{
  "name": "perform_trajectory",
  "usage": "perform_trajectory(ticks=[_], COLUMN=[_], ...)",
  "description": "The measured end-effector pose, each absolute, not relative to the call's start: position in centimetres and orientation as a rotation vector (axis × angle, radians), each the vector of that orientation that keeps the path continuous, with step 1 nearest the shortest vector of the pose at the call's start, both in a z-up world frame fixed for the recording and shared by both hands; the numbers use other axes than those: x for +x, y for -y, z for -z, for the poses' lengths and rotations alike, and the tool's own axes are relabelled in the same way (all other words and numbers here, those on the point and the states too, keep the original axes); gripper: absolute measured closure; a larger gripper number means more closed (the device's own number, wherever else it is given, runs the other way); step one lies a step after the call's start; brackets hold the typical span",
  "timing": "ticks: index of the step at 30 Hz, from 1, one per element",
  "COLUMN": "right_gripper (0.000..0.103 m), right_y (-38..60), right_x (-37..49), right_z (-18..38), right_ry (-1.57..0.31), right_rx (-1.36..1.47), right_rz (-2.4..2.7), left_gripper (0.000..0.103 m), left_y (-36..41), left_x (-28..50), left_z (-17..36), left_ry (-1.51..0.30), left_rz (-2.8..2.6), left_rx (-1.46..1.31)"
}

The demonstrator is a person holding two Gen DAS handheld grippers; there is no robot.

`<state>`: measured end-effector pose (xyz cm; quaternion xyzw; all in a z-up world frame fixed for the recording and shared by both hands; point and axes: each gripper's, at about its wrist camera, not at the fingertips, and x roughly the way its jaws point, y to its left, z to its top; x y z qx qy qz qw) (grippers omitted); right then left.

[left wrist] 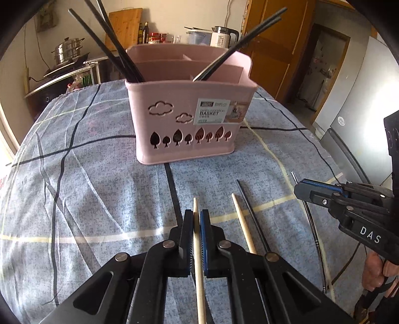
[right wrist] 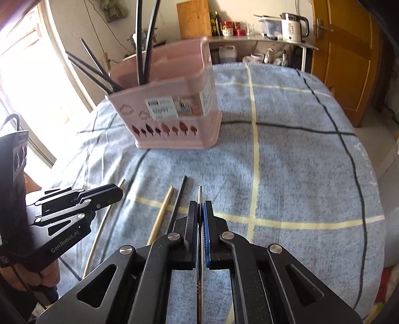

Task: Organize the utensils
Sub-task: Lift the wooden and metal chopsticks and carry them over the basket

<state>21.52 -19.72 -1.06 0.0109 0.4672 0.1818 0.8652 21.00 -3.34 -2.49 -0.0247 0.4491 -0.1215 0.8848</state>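
Observation:
A pink utensil basket (left wrist: 184, 112) (right wrist: 174, 104) stands on the checked blue tablecloth, with several black chopsticks (left wrist: 117, 49) leaning out of its compartments. My left gripper (left wrist: 197, 211) (right wrist: 117, 193) is shut on a pale wooden chopstick (left wrist: 195, 204) that runs lengthwise between its pads. My right gripper (right wrist: 200, 206) (left wrist: 296, 189) is shut on a thin metal chopstick (right wrist: 199, 193) (left wrist: 311, 224). Between the two grippers, a second wooden chopstick (left wrist: 243, 224) (right wrist: 163, 211) and a black chopstick (left wrist: 251, 214) (right wrist: 179, 197) lie on the cloth.
The tablecloth (right wrist: 286, 162) falls away at the table's right and far edges. Behind it a counter holds a white kettle (right wrist: 293, 27), bottles and a wooden cutting board (right wrist: 194, 17). A steel pot (left wrist: 68, 49) sits at the left, and a wooden door (right wrist: 346, 57) is at the right.

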Motion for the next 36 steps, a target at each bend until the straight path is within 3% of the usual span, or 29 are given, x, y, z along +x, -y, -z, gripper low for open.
perform_trajectory(ticks=[16, 36], right_gripper=[0.099, 0.099], right_y=[21.8, 21.6], right_x=[20.7, 18.2], right_z=[-8.2, -9.5], right_ry=[-0.740, -0.721], right_rx=[0.081, 0.057], right_rz=[-0.359, -0.369], left_gripper=[0.098, 0.098], left_y=[0.7, -1.3], left_x=[20.5, 17.7], left_z=[-9.1, -10.2], left_ry=[-0.676, -0.682], left_rz=[0.270, 0.270], left_rx=[-0.101, -0.152])
